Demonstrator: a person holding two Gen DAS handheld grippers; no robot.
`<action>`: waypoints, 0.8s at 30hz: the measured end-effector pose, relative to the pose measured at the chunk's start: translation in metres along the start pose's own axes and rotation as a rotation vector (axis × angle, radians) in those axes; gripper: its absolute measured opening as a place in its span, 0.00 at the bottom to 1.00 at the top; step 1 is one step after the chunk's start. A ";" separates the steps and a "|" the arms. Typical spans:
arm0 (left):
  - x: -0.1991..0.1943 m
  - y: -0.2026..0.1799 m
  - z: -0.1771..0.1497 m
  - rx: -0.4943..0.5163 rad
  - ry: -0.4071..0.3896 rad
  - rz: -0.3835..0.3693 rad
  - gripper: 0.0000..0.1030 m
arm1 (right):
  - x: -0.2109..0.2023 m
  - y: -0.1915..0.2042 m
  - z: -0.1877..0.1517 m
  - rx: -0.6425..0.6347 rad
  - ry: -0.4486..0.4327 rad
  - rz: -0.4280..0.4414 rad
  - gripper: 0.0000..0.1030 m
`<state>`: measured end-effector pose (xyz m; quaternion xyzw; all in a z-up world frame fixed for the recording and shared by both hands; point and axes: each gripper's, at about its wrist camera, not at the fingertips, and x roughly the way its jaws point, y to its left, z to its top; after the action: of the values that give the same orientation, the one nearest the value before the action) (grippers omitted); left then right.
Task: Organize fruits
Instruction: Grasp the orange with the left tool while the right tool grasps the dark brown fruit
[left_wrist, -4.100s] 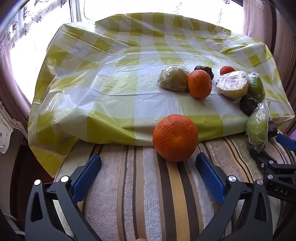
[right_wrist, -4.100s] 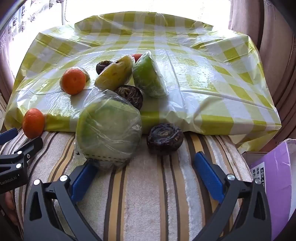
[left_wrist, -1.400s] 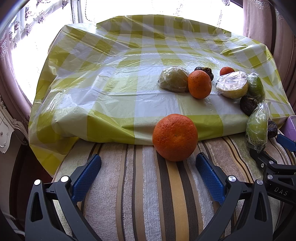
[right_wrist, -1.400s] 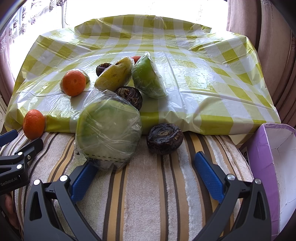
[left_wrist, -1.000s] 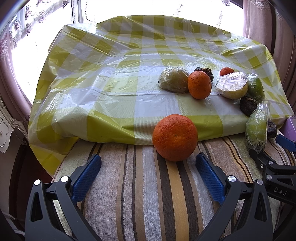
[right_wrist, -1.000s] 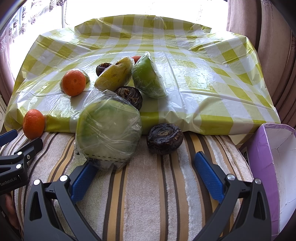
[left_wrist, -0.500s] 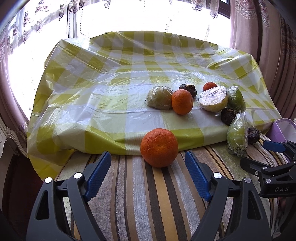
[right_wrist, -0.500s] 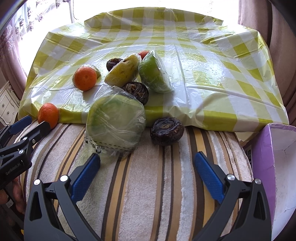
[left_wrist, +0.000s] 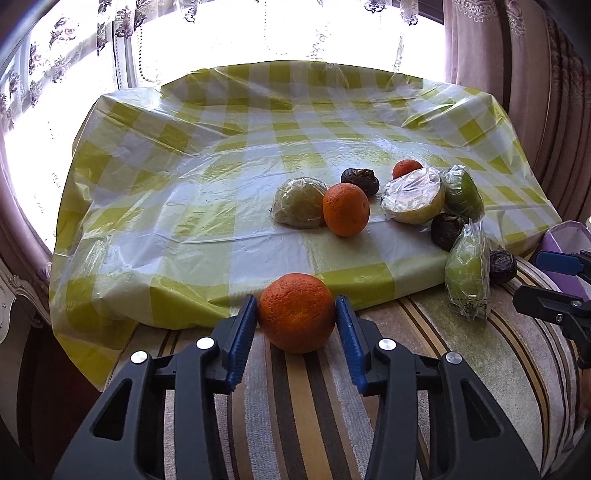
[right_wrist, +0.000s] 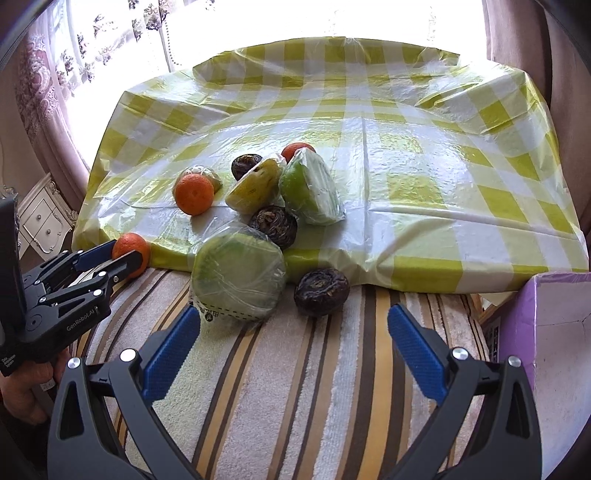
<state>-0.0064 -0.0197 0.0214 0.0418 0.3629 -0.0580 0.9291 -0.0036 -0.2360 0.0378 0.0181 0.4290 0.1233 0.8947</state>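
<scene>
Orange, pebbled rind: near orange (left_wrist: 296, 313) sits on the striped pile cushion (left_wrist: 317, 417), directly between the blue ribbed pads of the left gripper (left_wrist: 295, 321); jaws closing, both pads at or just touching its flanks.

Count of oranges: three. Second orange (left_wrist: 346, 209) ahead of the left fingertips on the glossy yellow-and-white checked plastic sheet (left_wrist: 207, 192); third, small orange (left_wrist: 406, 168), farther off, half hidden.

Count of film-wrapped pieces: four. Wrapped pale round (left_wrist: 299, 202) touching the second orange; wrapped cut yellow half (left_wrist: 413, 199); wrapped green wedge (right_wrist: 312, 190); wrapped green disc (right_wrist: 238, 275) leaning on the sheet's edge, just ahead of the right gripper's left pad. Film crinkled, shiny.

Count of dark wrinkled fruits: three. One (right_wrist: 321, 291) on the cushion ahead of the right fingers, one (right_wrist: 273, 223) behind the disc, one (right_wrist: 244, 165) far back.

Right gripper (right_wrist: 293, 338): fingers wide apart, nothing between.

Purple cardboard box (right_wrist: 554, 332): one, beside the right pad, outboard.
</scene>
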 end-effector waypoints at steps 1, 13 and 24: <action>0.000 0.001 0.000 -0.003 -0.003 -0.003 0.41 | 0.000 -0.003 -0.001 -0.006 0.002 -0.012 0.99; -0.012 0.000 -0.001 -0.016 -0.042 -0.024 0.41 | 0.027 0.003 0.003 -0.145 0.037 -0.123 0.63; -0.023 -0.013 0.003 0.003 -0.077 -0.049 0.41 | 0.027 0.001 0.000 -0.135 0.030 -0.068 0.35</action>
<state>-0.0228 -0.0308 0.0392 0.0318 0.3276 -0.0830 0.9406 0.0127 -0.2288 0.0177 -0.0589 0.4336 0.1218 0.8909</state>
